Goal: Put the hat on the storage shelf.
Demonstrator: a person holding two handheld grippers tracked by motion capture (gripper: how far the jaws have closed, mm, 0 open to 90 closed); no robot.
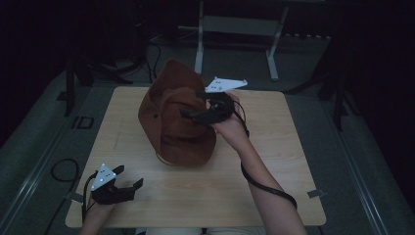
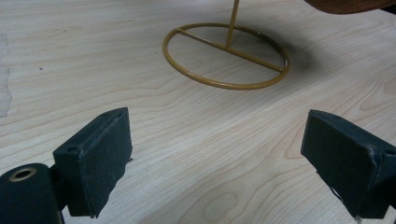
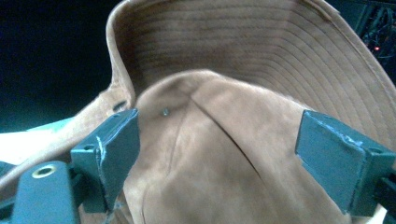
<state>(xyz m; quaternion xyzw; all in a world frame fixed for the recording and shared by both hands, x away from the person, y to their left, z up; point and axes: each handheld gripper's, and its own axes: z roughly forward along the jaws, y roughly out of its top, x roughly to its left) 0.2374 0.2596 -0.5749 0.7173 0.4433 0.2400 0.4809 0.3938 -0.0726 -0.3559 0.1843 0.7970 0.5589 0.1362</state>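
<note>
The left gripper (image 1: 128,187) rests with fingers spread over bare table (image 1: 195,196), the gold stand (image 2: 226,56) ahead of its fingertips. The right gripper (image 1: 188,115) has fingers spread, brown hat (image 1: 169,117) just beyond them, unpinched.

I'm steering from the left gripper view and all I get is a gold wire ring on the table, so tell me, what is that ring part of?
Observer: It is the base of a stand; in the high view a brown hat sits on top of it.
Operator: Where is the other tool?
Observer: The right tool is up against the hat's crown, near the middle of the table.
Operator: Is it gripping the hat?
Observer: No. In the right gripper view its jaws stand wide apart, with the crown between them and the pads clear of it.
</note>
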